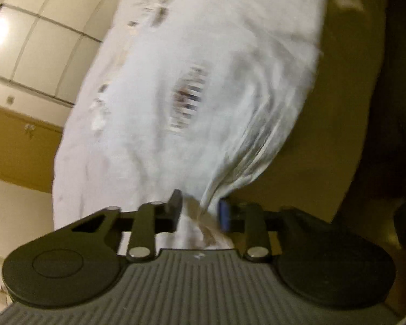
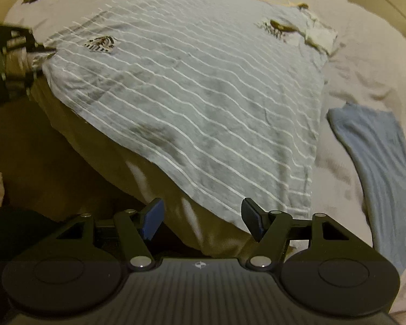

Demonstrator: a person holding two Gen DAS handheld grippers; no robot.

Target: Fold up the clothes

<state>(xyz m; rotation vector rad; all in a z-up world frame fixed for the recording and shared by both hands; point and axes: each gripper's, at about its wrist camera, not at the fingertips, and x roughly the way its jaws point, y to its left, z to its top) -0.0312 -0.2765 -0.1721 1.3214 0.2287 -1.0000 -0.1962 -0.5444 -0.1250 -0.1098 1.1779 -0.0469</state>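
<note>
Left wrist view: the left gripper (image 1: pixel 199 212) sits at the bottom centre, its jaws pinched on a bunched fold of the shirt (image 1: pixel 192 86). The pale cloth, blurred, fans up from the jaws and fills the middle of the frame, with a small dark striped patch near its centre. A panelled wall (image 1: pixel 38 46) shows at upper left.

Right wrist view: the right gripper (image 2: pixel 201 219) is at the bottom centre, jaws parted and empty, just short of the shirt's near edge. The light-blue shirt (image 2: pixel 192 92) with thin white wavy stripes lies spread across the bed (image 2: pixel 365 62), one edge hanging over the side. At the left edge of the frame the left gripper (image 2: pixel 27 51) grips the shirt's corner. A blue cloth (image 2: pixel 376 162) lies on the bed at right, beside the shirt.
</note>
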